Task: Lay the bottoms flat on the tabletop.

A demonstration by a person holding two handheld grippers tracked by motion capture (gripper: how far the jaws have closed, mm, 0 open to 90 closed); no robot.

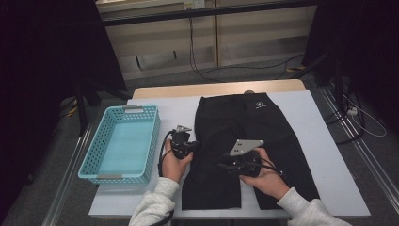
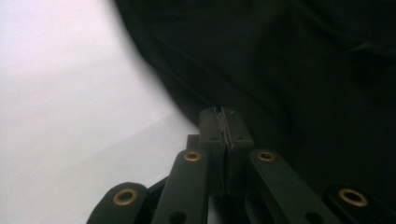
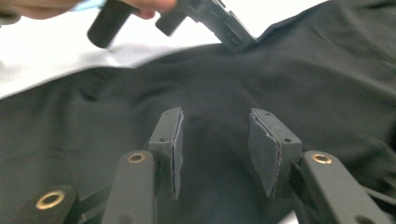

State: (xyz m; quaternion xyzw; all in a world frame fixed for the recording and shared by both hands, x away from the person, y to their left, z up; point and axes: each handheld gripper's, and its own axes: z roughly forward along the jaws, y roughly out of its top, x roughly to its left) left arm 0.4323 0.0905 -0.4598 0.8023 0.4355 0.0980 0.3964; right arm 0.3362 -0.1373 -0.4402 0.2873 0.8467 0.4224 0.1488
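No text, number or brand name can be read anywhere. One small white mark is printed on the black shorts (image 1: 244, 141), near the waistband at about one o'clock on the garment, toward the far edge of the worktop (image 1: 324, 155); it is too small and blurred for any letters or a logo shape to be made out. In both gripper views the fabric is seen plain and unmarked.

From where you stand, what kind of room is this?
Probably a lab or recording studio, not a home: dark curtains flank a white-topped table, loose cables run across the floor, and black shorts lie staged beside a basket.
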